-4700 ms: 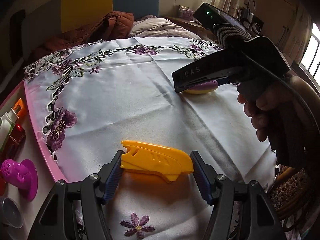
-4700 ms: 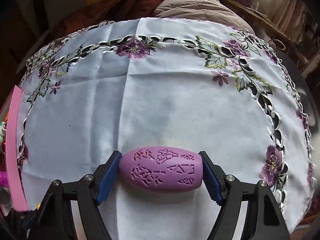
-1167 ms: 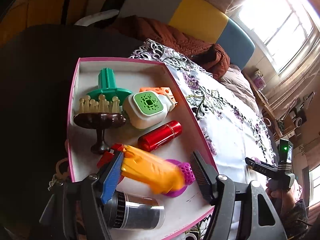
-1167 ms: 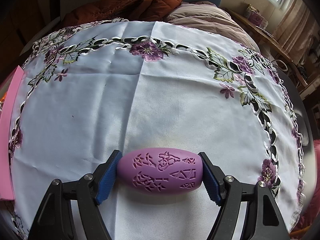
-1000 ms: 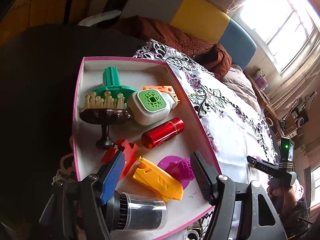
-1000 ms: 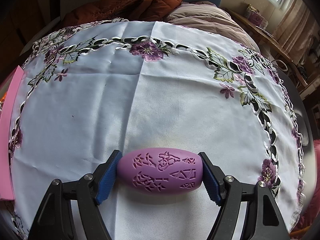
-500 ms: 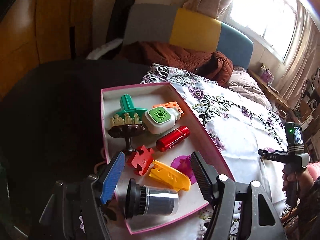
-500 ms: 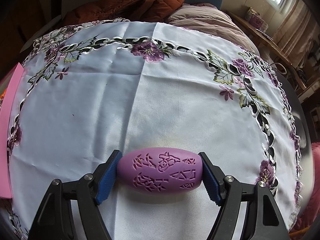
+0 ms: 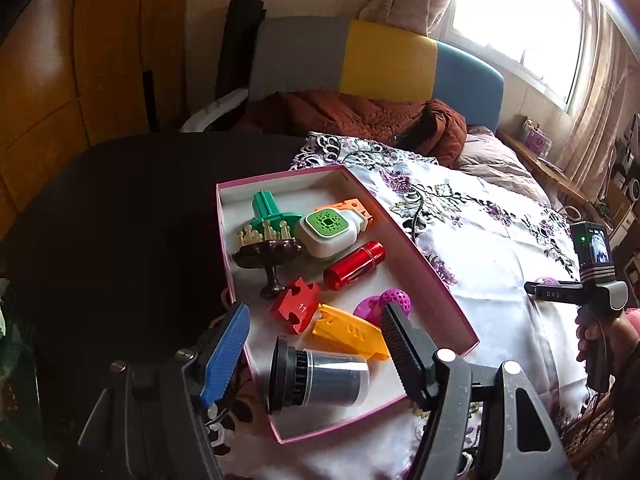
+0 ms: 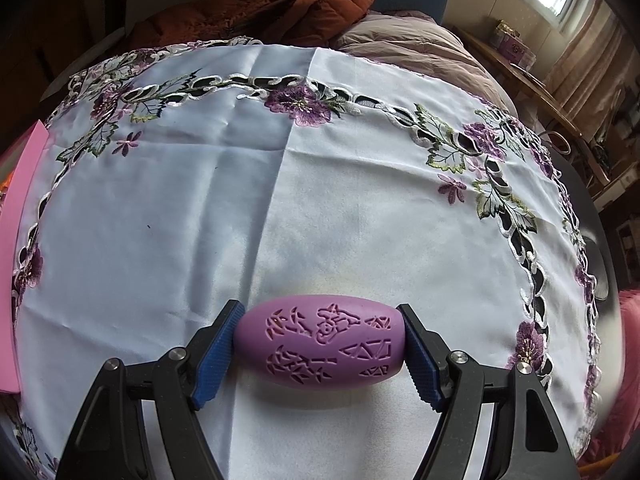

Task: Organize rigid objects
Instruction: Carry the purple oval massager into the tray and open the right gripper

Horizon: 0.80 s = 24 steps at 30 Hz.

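L gripper open w/ nothing held above pink box where yellow piece lies; R gripper clamped on purple oval over tablecloth.

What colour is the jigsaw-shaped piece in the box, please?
The jigsaw-shaped piece is red, clearest in the left wrist view.

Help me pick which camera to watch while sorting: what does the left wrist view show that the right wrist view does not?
Only the left wrist view shows inside the pink-rimmed cardboard box: a yellow plastic wedge, a red metal cylinder, a red puzzle piece, and the open left gripper above them.

Only the right wrist view shows the carved purple oval clamped between the right gripper pads.

Both show the white embroidered tablecloth and the brown quilt beyond it.
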Motion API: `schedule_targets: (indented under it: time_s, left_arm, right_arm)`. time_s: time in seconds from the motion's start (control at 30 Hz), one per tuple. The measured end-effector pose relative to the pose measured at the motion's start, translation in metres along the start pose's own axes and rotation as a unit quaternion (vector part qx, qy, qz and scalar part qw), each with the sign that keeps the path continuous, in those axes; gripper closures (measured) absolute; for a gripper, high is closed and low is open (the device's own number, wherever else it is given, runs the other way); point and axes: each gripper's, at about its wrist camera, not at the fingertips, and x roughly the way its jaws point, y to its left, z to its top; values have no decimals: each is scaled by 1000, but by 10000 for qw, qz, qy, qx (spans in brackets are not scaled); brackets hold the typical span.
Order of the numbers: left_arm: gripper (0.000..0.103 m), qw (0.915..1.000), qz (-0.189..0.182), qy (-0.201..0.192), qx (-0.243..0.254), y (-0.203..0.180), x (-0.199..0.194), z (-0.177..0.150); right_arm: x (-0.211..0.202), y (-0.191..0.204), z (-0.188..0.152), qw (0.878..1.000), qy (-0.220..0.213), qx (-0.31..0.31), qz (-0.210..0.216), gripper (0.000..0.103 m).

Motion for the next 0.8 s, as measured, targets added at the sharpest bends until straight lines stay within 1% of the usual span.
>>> schedule_targets:
  time_s: [0.13,0.27,0.5,0.63,0.8]
  left_arm:
    - [34,9999,-26,77,-151,7,2,-3]
    - [34,9995,61,124,-277,15,3,-7]
    - [34,9991,93,106,-404,25,2,-8]
    - [34,9989,92,106,-449,29,2,-8]
    - [34,9984,139,95,-539,35,3,-10]
  right_arm:
    - [0,0,0,10000,-7,14,-18,27]
    - [-1,0,0,10000,-1,33,-10,27]
    - [-2,-1,1,9999,9,120,16,27]
    - [-5,2,1,9998,4,114,149,27]
    - [-24,25,0,9982,-207,-45,567,27]
